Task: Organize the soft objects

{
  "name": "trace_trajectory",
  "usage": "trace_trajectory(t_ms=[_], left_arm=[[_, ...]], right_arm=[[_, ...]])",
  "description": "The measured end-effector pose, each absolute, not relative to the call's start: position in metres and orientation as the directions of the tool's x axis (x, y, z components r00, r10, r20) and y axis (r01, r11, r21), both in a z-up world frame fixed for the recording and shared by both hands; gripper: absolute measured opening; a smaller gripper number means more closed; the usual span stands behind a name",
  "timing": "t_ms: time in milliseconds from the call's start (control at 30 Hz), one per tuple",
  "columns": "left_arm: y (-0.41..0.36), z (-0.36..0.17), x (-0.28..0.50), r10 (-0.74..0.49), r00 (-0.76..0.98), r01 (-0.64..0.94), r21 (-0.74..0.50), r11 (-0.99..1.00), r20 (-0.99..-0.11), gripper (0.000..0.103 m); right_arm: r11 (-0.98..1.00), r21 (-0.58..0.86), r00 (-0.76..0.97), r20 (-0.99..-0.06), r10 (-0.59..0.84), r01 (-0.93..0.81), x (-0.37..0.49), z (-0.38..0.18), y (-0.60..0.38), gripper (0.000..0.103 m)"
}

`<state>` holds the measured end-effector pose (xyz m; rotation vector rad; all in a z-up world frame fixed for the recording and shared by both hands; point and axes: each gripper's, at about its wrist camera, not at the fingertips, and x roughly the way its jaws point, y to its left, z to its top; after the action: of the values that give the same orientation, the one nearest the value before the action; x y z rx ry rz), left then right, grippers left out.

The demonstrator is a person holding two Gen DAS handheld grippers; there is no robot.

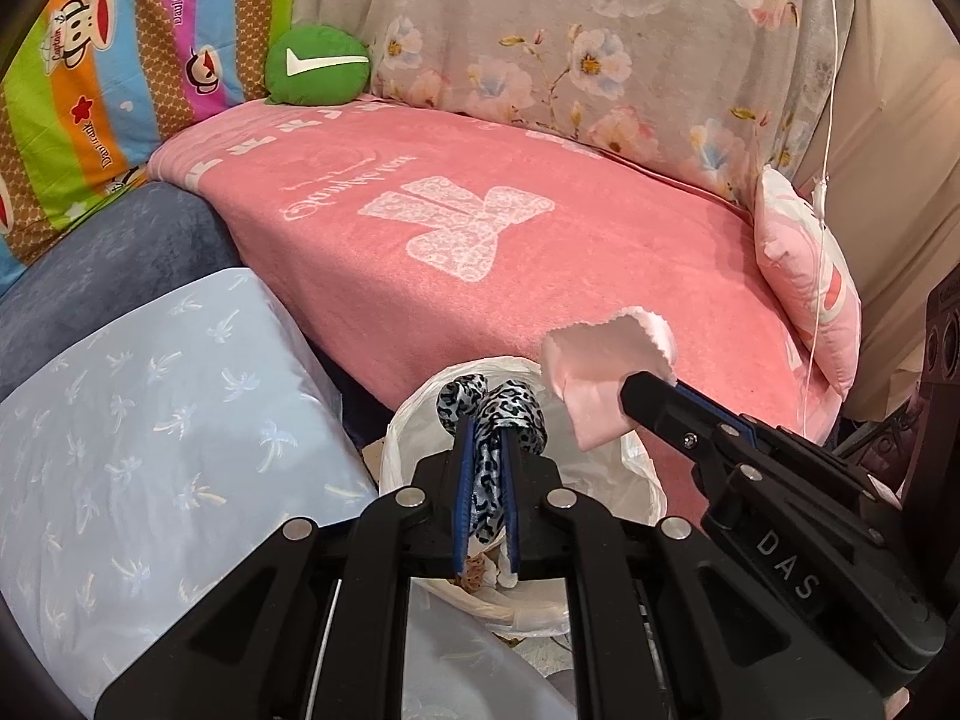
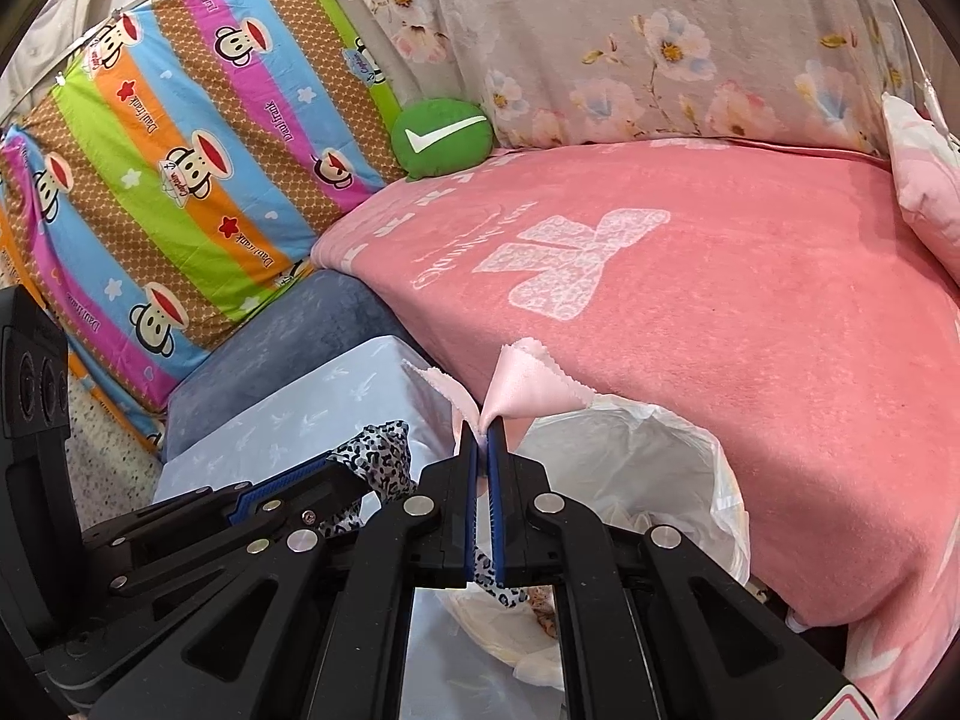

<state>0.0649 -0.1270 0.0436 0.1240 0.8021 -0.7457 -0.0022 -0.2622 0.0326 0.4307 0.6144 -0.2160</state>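
Pink blanket (image 1: 480, 252) behind; I'm clamping leopard cloth (image 1: 492, 414) in left gripper (image 1: 486, 468), pink cloth (image 2: 528, 390) in right gripper (image 2: 483, 444), over white bag (image 2: 660, 456); its floppy rim risks catching them.

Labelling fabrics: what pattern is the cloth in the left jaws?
Black-and-white leopard print cloth, clearest in the left wrist view.

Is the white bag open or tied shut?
Open. The white bag has its rim spread wide below both claws, and the right wrist view looks down inside it.
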Motion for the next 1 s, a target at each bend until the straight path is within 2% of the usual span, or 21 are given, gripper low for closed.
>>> trace_trajectory(t_ms=[67, 100, 167, 433, 700, 800, 1000], left_arm=[[-0.129, 0.043, 0.067, -0.555, 0.453, 0.647, -0.172, 0.743, -0.697, 0.012], [-0.130, 0.041, 0.068, -0.550, 0.453, 0.641, -0.173, 0.748, -0.702, 0.015], [-0.130, 0.040, 0.070, -0.547, 0.458, 0.631, -0.177, 0.755, -0.701, 0.027], [-0.127, 0.039, 0.073, -0.535, 0.487, 0.608, -0.171, 0.775, -0.690, 0.047], [-0.114, 0.034, 0.077, -0.513, 0.502, 0.577, -0.172, 0.798, -0.696, 0.055], [-0.107, 0.030, 0.076, -0.491, 0.521, 0.561, -0.153, 0.813, -0.698, 0.059], [-0.089, 0.022, 0.070, -0.422, 0.572, 0.522, -0.084, 0.849, -0.703, 0.065]], right_arm=[[0.888, 0.327, 0.797, -0.599, -0.071, 0.324, -0.002, 0.032, -0.265, 0.007], [0.886, 0.327, 0.797, -0.600, -0.075, 0.329, -0.002, 0.031, -0.266, 0.009], [0.884, 0.328, 0.796, -0.600, -0.077, 0.333, -0.001, 0.030, -0.267, 0.009], [0.880, 0.334, 0.787, -0.613, -0.069, 0.337, 0.004, 0.025, -0.272, 0.010], [0.890, 0.322, 0.773, -0.633, -0.051, 0.322, 0.005, 0.021, -0.269, 0.027], [0.896, 0.314, 0.768, -0.639, -0.046, 0.315, 0.003, 0.019, -0.267, 0.037], [0.911, 0.267, 0.748, -0.660, -0.063, 0.313, -0.007, 0.013, -0.260, 0.049]])
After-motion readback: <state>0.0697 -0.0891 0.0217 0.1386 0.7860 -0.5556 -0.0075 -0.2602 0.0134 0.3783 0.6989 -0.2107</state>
